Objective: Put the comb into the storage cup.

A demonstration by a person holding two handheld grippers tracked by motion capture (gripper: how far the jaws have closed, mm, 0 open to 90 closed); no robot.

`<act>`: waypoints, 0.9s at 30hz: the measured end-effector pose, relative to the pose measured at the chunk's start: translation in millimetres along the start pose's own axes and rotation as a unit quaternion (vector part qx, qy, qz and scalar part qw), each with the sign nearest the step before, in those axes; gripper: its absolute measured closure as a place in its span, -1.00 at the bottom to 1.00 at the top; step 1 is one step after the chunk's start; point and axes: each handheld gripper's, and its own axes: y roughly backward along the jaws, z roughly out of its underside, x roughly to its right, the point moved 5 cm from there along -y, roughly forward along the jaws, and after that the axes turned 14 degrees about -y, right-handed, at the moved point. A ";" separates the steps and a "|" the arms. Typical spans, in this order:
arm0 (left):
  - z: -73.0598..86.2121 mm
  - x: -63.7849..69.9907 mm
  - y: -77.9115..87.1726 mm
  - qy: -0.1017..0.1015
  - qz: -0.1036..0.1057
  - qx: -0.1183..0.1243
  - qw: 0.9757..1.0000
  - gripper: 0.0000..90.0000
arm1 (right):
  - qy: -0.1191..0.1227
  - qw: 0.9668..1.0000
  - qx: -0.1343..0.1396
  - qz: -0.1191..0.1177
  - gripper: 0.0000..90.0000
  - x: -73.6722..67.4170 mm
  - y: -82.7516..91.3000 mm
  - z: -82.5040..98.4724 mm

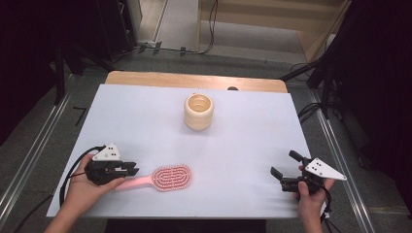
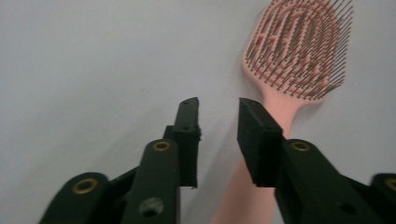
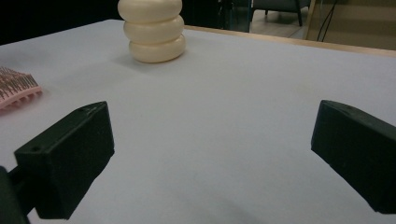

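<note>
The left tool (image 2: 218,122) is a little open over the handle of the pink brush (image 1: 165,178) lying on the white surface (image 1: 243,145), so it should go straight down and squeeze gently, while the right tool (image 1: 286,171) waits wide open and empty

Wooden table (image 1: 145,77) under a pale sheet (image 1: 243,145) covering nearly all of the top, bare wood showing as a strip along the far edge. Cream ribbed cup (image 1: 198,111) upright on the sheet, toward the far side near the middle, open mouth up. Pink hairbrush (image 1: 165,177) flat on the sheet near the front edge, left of centre, bristles up, handle pointing left, head toward the middle. Cup and hairbrush well apart.
</note>
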 end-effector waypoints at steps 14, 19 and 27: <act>-20.1 13.5 -12.3 -0.077 0.058 -0.073 0.993 -0.02 | 0.003 1.000 -0.001 0.000 -1.00 -0.1 -0.6 0.0; -20.9 18.3 -21.5 -0.097 0.068 -0.114 0.986 0.07 | 0.002 1.000 -0.001 0.000 -1.00 -0.1 -0.7 0.0; -23.1 21.8 -30.0 -0.116 0.077 -0.147 0.979 0.23 | 0.003 1.000 0.000 -0.001 -1.00 -0.1 -0.7 -0.1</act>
